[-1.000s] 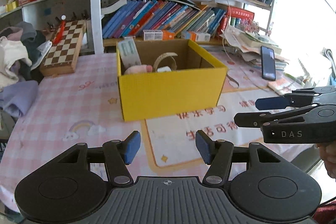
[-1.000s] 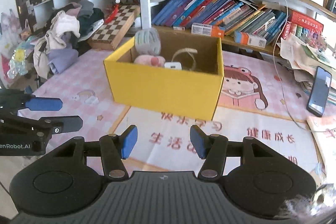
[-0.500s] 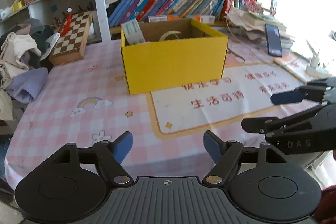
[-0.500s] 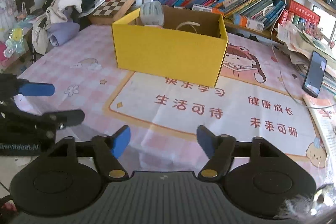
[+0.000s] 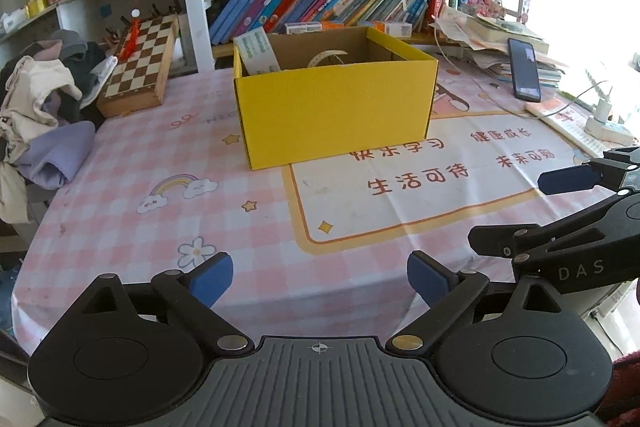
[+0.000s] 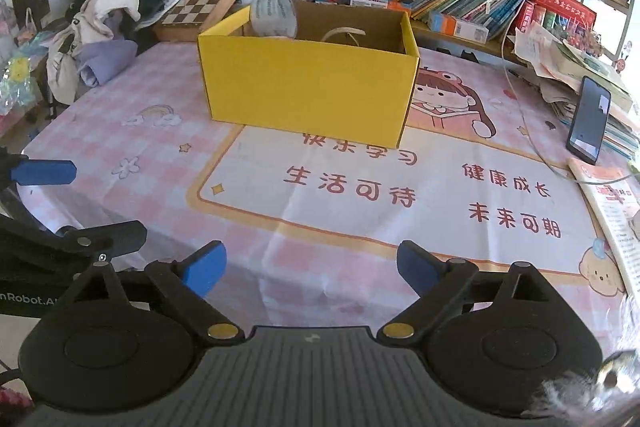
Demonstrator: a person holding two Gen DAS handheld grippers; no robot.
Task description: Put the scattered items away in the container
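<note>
Left wrist view: your left gripper (image 5: 320, 277) is wide and empty; the right gripper (image 6: 311, 264) is too. The yellow cardboard box (image 5: 336, 111) sits at 12 o'clock, well apart, with a tissue pack (image 5: 257, 52) and tape roll (image 5: 326, 56) inside. Risk: drifting to 2 o'clock snags the charging cable (image 6: 520, 99) or knocks the phone (image 6: 590, 120).

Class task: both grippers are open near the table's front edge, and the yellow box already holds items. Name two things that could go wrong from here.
1. The grey roll stands above the rim at one corner of the yellow box; a knock might tip it out.
2. The left gripper and right gripper sit side by side, so they could collide if swung carelessly.
</note>
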